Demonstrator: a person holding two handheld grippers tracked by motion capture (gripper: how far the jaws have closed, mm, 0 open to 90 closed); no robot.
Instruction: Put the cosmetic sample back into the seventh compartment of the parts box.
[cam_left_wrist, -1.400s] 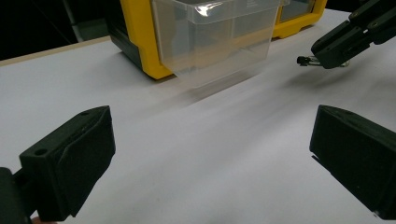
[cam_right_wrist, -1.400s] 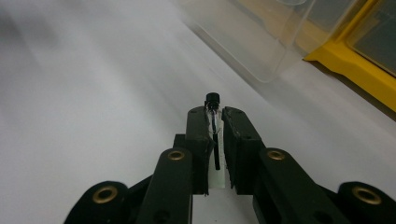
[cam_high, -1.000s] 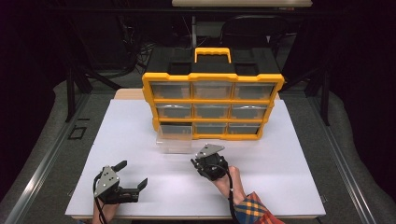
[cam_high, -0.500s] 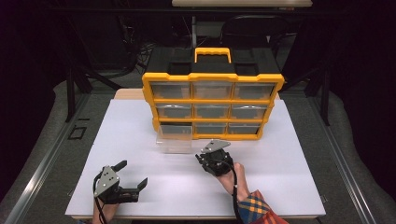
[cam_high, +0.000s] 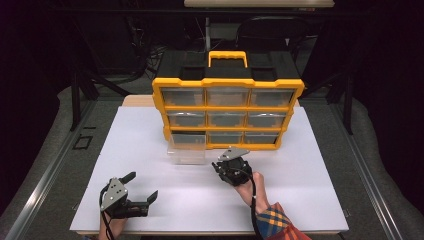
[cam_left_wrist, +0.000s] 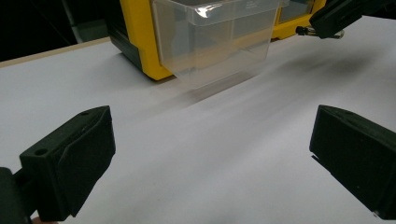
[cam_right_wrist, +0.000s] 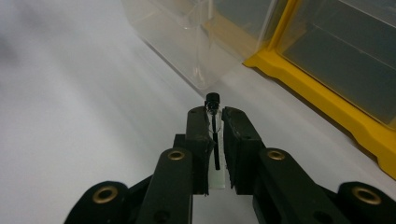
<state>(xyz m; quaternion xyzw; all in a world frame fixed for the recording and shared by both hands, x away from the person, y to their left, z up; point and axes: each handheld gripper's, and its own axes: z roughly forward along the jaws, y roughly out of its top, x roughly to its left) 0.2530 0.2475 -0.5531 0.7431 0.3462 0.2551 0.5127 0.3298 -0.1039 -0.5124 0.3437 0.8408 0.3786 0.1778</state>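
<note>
Vial (cam_right_wrist: 213, 140) sits clamped in right gripper (cam_right_wrist: 214, 122) beside clear drawer (cam_right_wrist: 187, 37); left gripper (cam_left_wrist: 210, 158) gapes.

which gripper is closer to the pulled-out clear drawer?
Right. The right gripper, shut on a small vial, sits just off the clear drawer's front corner. The left gripper is open, back near the table's front edge.

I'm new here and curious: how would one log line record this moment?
right gripper: shut on small vial | left gripper: open, idle | clear drawer: pulled out of organizer
</note>
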